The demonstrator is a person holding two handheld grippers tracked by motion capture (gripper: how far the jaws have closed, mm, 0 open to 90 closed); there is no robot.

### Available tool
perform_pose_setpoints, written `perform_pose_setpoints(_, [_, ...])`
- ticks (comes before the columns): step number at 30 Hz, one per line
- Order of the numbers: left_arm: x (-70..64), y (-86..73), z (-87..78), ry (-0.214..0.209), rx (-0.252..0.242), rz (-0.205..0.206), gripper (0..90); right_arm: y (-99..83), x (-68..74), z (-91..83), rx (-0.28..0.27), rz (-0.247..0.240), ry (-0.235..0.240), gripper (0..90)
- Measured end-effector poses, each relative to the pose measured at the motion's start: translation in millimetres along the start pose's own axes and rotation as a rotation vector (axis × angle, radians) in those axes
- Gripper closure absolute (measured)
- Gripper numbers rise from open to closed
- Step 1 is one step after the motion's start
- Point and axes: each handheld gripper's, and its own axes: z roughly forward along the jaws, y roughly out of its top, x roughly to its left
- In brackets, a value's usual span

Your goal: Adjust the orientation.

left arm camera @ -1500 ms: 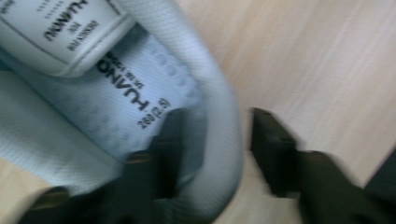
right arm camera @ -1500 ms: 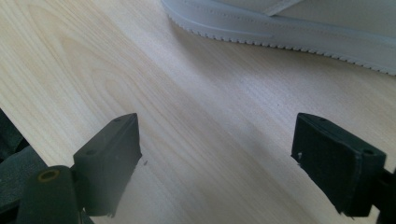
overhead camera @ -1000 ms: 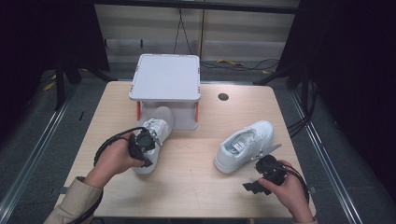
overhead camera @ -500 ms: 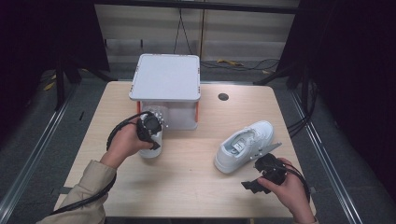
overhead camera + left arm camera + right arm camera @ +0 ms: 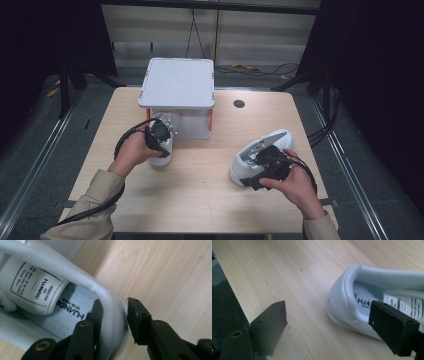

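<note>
Two white sneakers lie on the wooden table [image 5: 200, 200]. The left sneaker [image 5: 162, 156] [image 5: 50, 290] sits with its toe under the front of a white box. My left gripper [image 5: 159, 134] [image 5: 115, 308] is shut on its heel collar, one jaw inside the shoe and one outside. The right sneaker [image 5: 272, 140] [image 5: 344, 300] lies at the right, toe pointing away to the right. My right gripper [image 5: 265, 167] [image 5: 331, 310] stands open at its heel, jaws wide apart, with the heel in front of them.
A white box [image 5: 177, 82] with a flat lid and orange corner posts stands at the back middle of the table. A small dark round hole [image 5: 239, 103] is to its right. Cables trail from both grippers.
My left gripper has carried the left sneaker forward, toe up against the box. My right gripper has moved up to the right sneaker's heel.
</note>
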Motion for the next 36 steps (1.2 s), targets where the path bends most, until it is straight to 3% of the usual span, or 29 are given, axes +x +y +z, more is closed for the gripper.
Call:
perform_pose_setpoints(4, [0.7, -1.9, -4.3, 0.011, 0.012, -0.014, 57.4, 21.9, -4.1, 5.8, 0.007, -0.006, 0.024, 16.1])
perform_pose_setpoints(8, [1.3, -4.8, -8.2, 0.006, -0.009, -0.011, 51.2, 47.3, -7.2, 9.0, -0.013, -0.019, -0.006, 21.0])
perform_pose_setpoints(11, [1.7, -5.3, -10.5, 0.006, -0.011, -0.012, 47.6, 61.5, -5.7, 9.7, -0.013, -0.045, -0.015, 28.0])
perform_pose_setpoints(12, [2.5, -5.2, -13.4, 0.007, -0.010, -0.011, 46.2, 76.2, -4.7, 10.8, -0.031, -0.088, -0.033, 36.2])
perform_pose_setpoints(15, [2.8, -5.7, -16.7, 0.008, -0.012, -0.016, 43.9, 99.4, -5.2, 12.6, -0.042, -0.110, -0.043, 43.4])
perform_pose_setpoints(18, [4.0, -7.5, -24.9, 0.016, -0.010, -0.023, 41.8, 121.5, -7.4, 15.5, -0.047, -0.091, -0.023, 47.3])
perform_pose_setpoints(19, [4.0, -7.5, -24.9, 0.016, -0.010, -0.023, 40.7, 121.5, -7.4, 15.5, -0.047, -0.091, -0.023, 47.3])
perform_pose_setpoints(20, [4.6, -8.6, -29.3, 0.020, -0.008, -0.017, 40.1, 135.1, -9.0, 18.5, -0.045, -0.101, -0.029, 54.3])
perform_pose_setpoints(21, [4.6, -8.6, -29.3, 0.020, -0.008, -0.017, 39.4, 135.1, -9.0, 18.5, -0.045, -0.101, -0.029, 54.3])
perform_pose_setpoints(22, [4.4, -9.4, -34.1, 0.023, -0.011, -0.025, 39.0, 147.6, -10.6, 21.7, -0.035, -0.118, -0.052, 59.5])
perform_pose_setpoints(27, [1.2, -10.0, -45.3, 0.042, -0.026, -0.006, 38.4, 169.8, -17.4, 25.7, -0.065, -0.095, -0.081, 72.4])
perform_pose_setpoints(28, [-2.9, -10.0, -50.8, 0.047, -0.023, 0.013, 38.1, 180.8, -21.4, 27.4, -0.069, -0.077, -0.097, 78.0])
perform_pose_setpoints(31, [-8.4, -10.2, -54.8, 0.034, -0.028, 0.024, 38.8, 191.2, -25.9, 30.7, -0.080, -0.062, -0.118, 82.1])
perform_pose_setpoints(32, [-13.1, -10.9, -57.6, 0.029, -0.021, 0.045, 39.6, 200.8, -31.1, 35.1, -0.084, -0.049, -0.134, 85.5])
perform_pose_setpoints(36, [-17.6, -13.7, -59.7, 0.018, -0.023, 0.063, 47.2, 216.5, -39.9, 43.8, -0.090, -0.032, -0.159, 89.4])
